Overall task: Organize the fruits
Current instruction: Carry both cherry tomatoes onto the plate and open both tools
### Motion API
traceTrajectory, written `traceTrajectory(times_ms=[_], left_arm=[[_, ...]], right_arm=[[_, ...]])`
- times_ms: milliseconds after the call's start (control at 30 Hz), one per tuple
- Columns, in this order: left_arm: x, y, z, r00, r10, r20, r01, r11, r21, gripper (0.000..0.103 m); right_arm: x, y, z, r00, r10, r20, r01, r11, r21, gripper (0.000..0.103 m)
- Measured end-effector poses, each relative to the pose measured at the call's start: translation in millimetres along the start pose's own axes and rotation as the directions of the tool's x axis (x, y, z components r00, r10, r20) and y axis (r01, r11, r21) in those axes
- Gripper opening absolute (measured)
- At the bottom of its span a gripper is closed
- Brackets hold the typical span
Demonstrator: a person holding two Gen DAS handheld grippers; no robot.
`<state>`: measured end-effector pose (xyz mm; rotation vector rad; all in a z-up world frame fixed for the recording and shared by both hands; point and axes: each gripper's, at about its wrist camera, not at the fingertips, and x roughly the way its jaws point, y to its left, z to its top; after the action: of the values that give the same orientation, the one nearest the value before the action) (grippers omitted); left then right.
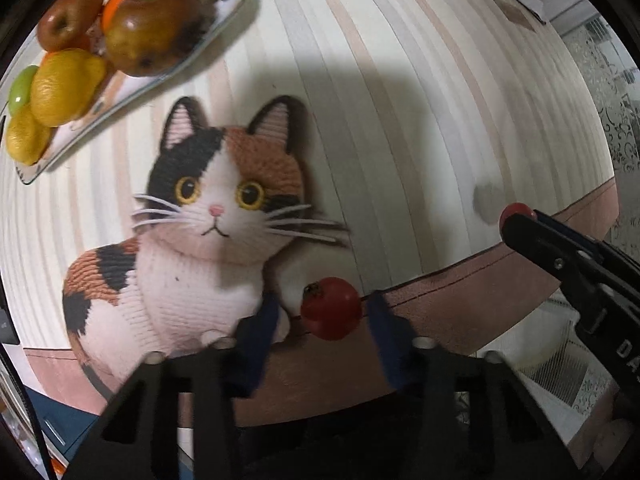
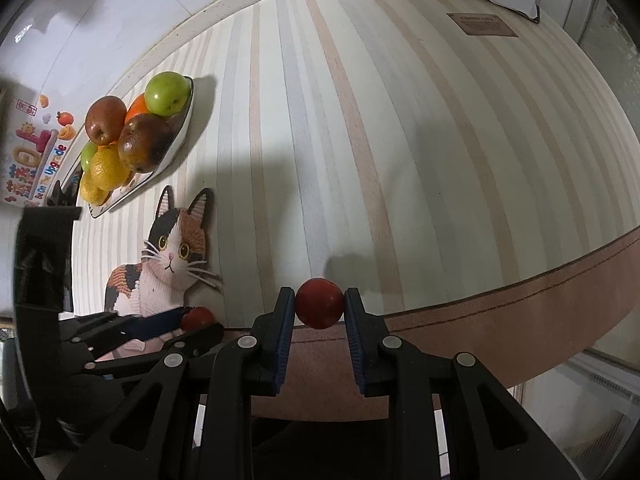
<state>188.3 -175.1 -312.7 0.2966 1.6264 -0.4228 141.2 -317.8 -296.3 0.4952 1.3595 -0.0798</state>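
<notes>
Two small red fruits gripped at the table's near edge, plate still to reach.

The right gripper (image 2: 320,307) clenches one red fruit (image 2: 320,302); the left gripper (image 1: 322,312) brackets another (image 1: 331,308), its right pad touching, grip uncertain. Bare table (image 2: 400,140) lies ahead; the piled plate (image 2: 186,120) waits at ten o'clock.

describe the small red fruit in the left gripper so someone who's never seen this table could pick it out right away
On the striped table mat, find the calico cat picture. By its lower right edge, near the mat's brown border, the left gripper has a small round dark-red fruit between its blue-padded fingers. A similar red fruit sits further right, clamped in the right gripper; this is the one beside the cat.
</notes>
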Motion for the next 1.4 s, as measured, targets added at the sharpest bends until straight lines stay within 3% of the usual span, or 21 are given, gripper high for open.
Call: traceTrajectory(times_ms=[200,500,700,867,1033,1267,1400], left_arm=[[-4,-2,0,1.0,-0.021,0.02,0.02,1.0,0.007,0.028],[-53,53,5,0.989,-0.079,0.123,0.093,0.989,-0.112,0.028],[-104,127,14,0.962,-0.128,0.24,0.19,0.949,-0.253,0.028],[-130,188,15,0.941,-0.117,0.319,0.232,0.908,-0.349,0.028],[-115,234,31,0.94,-0.123,0.318,0.256,0.869,-0.423,0.028],[-78,279,55,0.948,-0.181,0.262,0.294,0.813,-0.503,0.028],[-69,284,60,0.948,-0.202,0.245,0.303,0.81,-0.502,0.028]], right_arm=[[-5,6,2,1.0,0.005,0.015,-0.005,1.0,-0.007,0.028],[-19,39,16,0.998,0.047,0.05,-0.043,0.997,-0.069,0.027],[-17,96,39,0.988,0.146,0.046,-0.139,0.981,-0.137,0.027],[1,165,60,0.975,0.222,0.03,-0.21,0.952,-0.222,0.027],[35,220,81,0.962,0.271,-0.006,-0.264,0.931,-0.25,0.027],[85,247,97,0.972,0.231,-0.04,-0.233,0.933,-0.274,0.027],[102,250,102,0.979,0.197,-0.06,-0.206,0.939,-0.275,0.027]])
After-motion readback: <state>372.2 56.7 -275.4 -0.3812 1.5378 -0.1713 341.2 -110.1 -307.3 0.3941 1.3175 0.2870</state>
